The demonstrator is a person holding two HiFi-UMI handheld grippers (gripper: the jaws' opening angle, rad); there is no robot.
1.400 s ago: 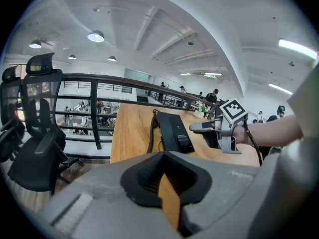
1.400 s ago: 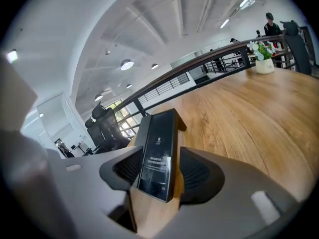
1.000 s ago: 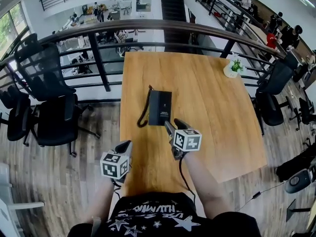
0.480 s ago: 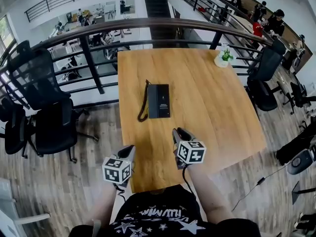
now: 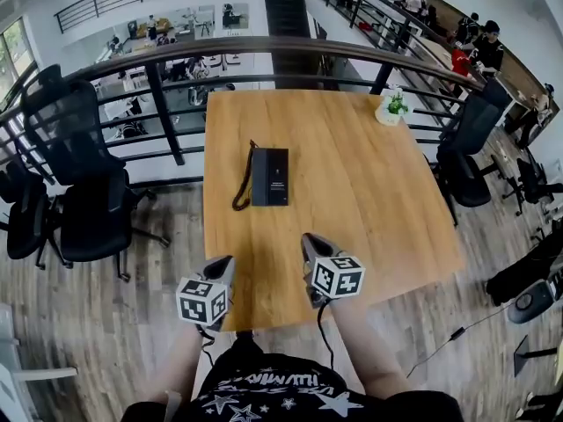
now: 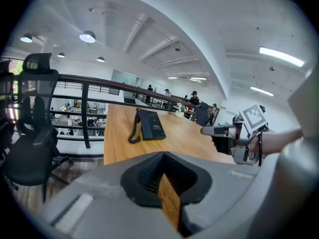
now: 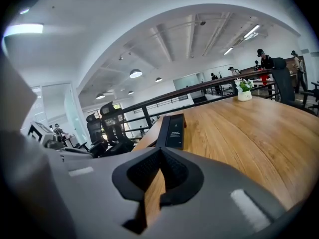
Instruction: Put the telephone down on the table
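Note:
The black telephone [image 5: 270,177] lies flat on the wooden table [image 5: 378,200], left of the middle, with its coiled cord [image 5: 241,187] along its left side. Nothing touches it. Both grippers hang over the table's near edge, well short of the phone. My right gripper [image 5: 310,241] is shut; its jaws have just been closing with nothing between them. My left gripper [image 5: 225,263] is shut and empty too. The left gripper view shows the telephone [image 6: 151,125] ahead and the right gripper [image 6: 212,130] off to the side. In the right gripper view the telephone [image 7: 174,130] lies straight ahead.
A small potted plant [image 5: 391,108] stands at the table's far right corner. A dark railing [image 5: 264,47] runs behind the table. Black office chairs [image 5: 84,183] stand to the left and another chair [image 5: 471,143] to the right. People stand in the far background.
Both grippers have drawn back from the telephone toward the near table edge. The telephone has stayed where it lies.

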